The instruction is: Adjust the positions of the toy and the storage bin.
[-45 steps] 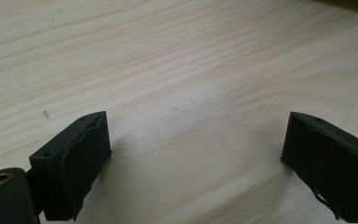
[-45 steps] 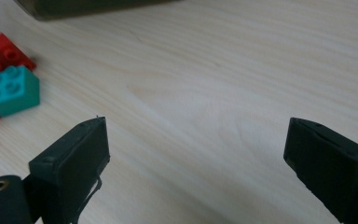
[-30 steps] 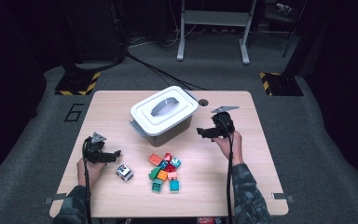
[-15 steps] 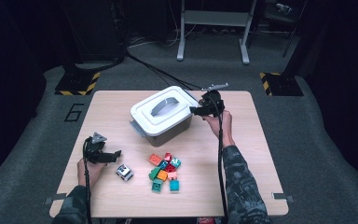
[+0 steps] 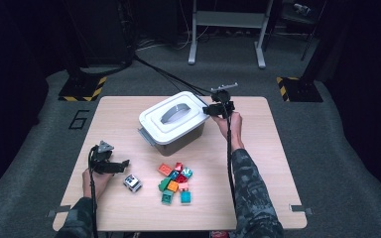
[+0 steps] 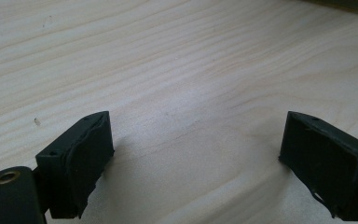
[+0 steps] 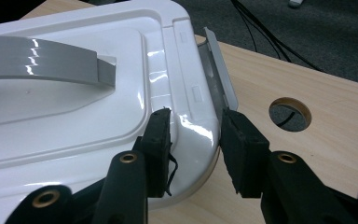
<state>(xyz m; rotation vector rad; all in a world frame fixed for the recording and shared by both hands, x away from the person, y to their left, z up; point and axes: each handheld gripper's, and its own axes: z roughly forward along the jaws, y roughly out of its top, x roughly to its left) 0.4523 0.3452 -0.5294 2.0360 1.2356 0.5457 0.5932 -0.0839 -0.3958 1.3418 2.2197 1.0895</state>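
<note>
A white lidded box point(image 5: 173, 121) with a grey handle point(image 7: 42, 60) stands at the middle back of the wooden table point(image 5: 278, 163). My right gripper point(image 5: 213, 110) is at the box's right end. Its jaws have just been closing and now pinch the lid's corner rim point(image 7: 196, 135), one pad on top of the lid and the other at its outer edge under the grey latch flap point(image 7: 219, 65). My left gripper point(image 5: 121, 163) rests low near the table's front left, jaws wide apart over bare wood point(image 6: 196, 140).
Several coloured toy bricks point(image 5: 176, 181) lie in a cluster in front of the box. A small white and black toy point(image 5: 133, 182) sits just right of the left gripper. A round cable hole point(image 7: 289, 113) is cut in the table behind the box. Cables run across the floor beyond.
My right gripper has moved away from me and leftward to the box's right end, and its jaws have closed around the lid's rim. The left gripper has stayed put.
</note>
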